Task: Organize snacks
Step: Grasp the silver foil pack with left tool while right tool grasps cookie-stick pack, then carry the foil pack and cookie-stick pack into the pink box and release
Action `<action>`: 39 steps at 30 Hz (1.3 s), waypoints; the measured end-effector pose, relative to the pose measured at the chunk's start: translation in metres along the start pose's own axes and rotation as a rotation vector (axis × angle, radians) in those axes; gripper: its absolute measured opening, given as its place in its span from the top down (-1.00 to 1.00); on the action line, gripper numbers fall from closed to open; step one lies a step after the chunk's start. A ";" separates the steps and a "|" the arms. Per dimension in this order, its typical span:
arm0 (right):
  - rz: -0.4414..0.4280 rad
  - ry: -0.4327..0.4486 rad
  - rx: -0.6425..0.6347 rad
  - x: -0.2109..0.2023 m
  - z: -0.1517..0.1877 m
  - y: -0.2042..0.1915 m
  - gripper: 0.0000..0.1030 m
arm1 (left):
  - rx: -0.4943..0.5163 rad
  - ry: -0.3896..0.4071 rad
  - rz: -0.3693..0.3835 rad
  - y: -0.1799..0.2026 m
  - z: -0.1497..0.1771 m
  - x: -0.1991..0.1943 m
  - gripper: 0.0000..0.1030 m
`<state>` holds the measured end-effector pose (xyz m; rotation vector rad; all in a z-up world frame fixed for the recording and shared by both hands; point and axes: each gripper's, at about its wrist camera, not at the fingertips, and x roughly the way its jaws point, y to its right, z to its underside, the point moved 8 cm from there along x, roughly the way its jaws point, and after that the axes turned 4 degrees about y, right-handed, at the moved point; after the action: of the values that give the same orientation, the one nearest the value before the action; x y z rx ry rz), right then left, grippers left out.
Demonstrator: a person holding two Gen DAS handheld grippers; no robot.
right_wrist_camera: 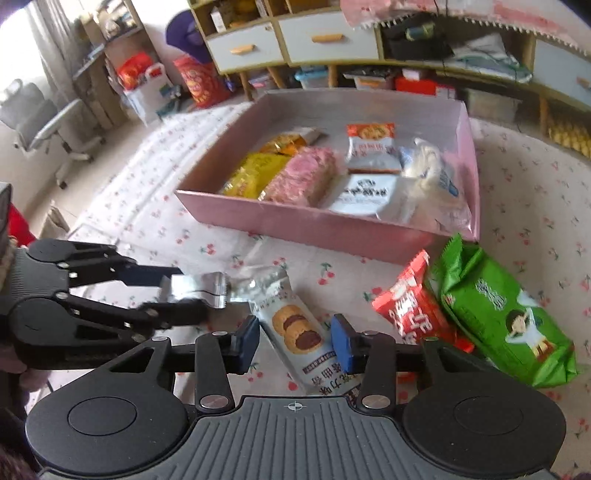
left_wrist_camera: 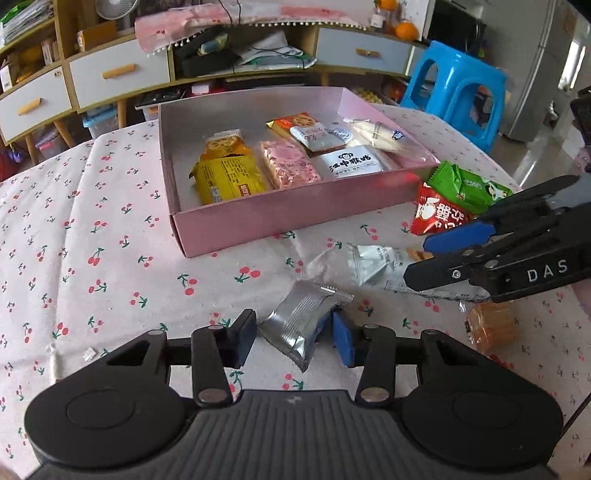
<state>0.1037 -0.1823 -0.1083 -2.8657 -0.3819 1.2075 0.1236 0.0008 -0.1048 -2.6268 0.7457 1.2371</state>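
Cherry-print tablecloth [left_wrist_camera: 110,229] covers the table. Far side: wooden cabinet with pale drawers [left_wrist_camera: 118,72], pink cloth [left_wrist_camera: 221,18] draped over its top, oranges [left_wrist_camera: 406,29] far right. Blue plastic stool [left_wrist_camera: 458,88] right of table. Grey office chair [right_wrist_camera: 40,118] far left by window.

One pink box [left_wrist_camera: 295,218] holds seven snack packets: two yellow, one pink, four mostly white. Outside it lie five more: one silver [left_wrist_camera: 303,325], one cookie packet [right_wrist_camera: 295,332], one red [right_wrist_camera: 410,306], one green [right_wrist_camera: 502,314], one orange-brown [left_wrist_camera: 491,326].
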 end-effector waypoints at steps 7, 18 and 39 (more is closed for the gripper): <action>-0.018 -0.024 -0.020 0.004 0.003 -0.003 0.04 | 0.012 0.024 -0.005 0.001 -0.003 0.006 -0.10; 0.032 -0.082 -0.157 0.008 0.016 -0.010 -0.20 | 0.086 0.024 -0.064 0.005 0.000 0.007 -0.02; 0.087 -0.040 -0.073 -0.009 -0.003 -0.011 0.43 | -0.042 0.070 -0.045 0.002 -0.022 -0.021 0.56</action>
<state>0.0976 -0.1730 -0.0985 -2.9525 -0.3119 1.2922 0.1267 0.0000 -0.0745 -2.7174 0.6743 1.1678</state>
